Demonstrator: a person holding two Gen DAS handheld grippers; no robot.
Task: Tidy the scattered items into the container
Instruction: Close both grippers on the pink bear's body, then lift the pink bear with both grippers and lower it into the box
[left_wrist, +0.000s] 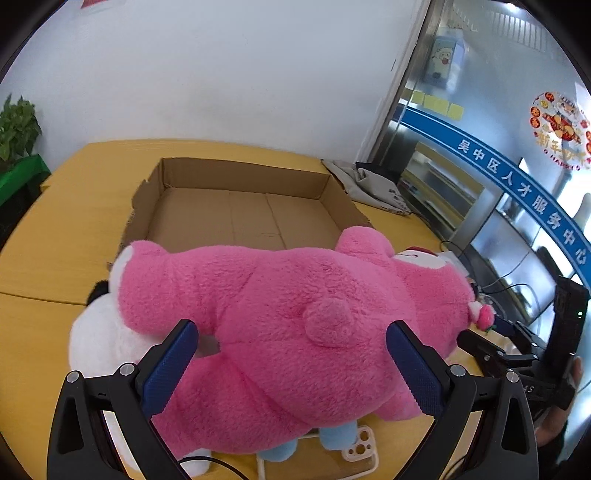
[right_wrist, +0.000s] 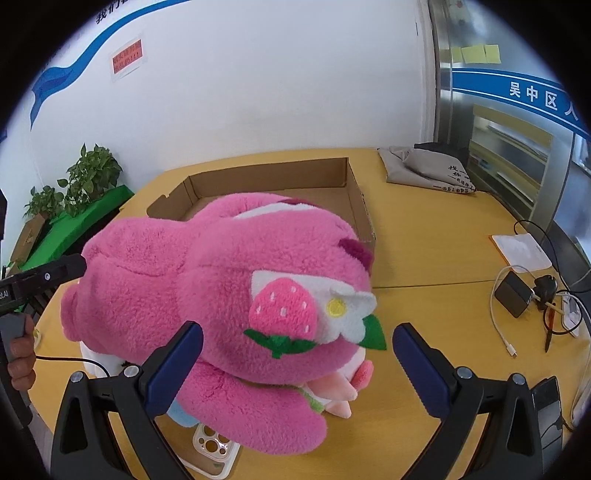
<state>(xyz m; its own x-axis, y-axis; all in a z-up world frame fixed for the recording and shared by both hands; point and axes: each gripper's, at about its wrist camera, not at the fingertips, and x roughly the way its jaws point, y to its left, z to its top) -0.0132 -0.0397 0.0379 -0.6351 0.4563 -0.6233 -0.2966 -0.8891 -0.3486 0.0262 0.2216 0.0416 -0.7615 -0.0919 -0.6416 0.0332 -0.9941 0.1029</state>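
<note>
pink plush bear (left_wrist: 280, 325) fills the middle of both views, lying on the yellow table (left_wrist: 55, 236) right in front of the cardboard box (left_wrist: 240, 206), on top of other stuff that's mostly hidden. the left gripper (left_wrist: 291, 369) has its fingers spread wide at either side of the bear's back, not clearly pressing in. the right gripper (right_wrist: 297, 369) is spread wide too, around the head end by the strawberry patch (right_wrist: 284, 314). poking out underneath are a white plush (left_wrist: 99, 339), something light blue (left_wrist: 336, 435) and a phone case (right_wrist: 212, 448), all partly covered. only the right view shows the charger and cables (right_wrist: 517, 295); the left view shows the box floor, which the bear partly blocks in the right.
</note>
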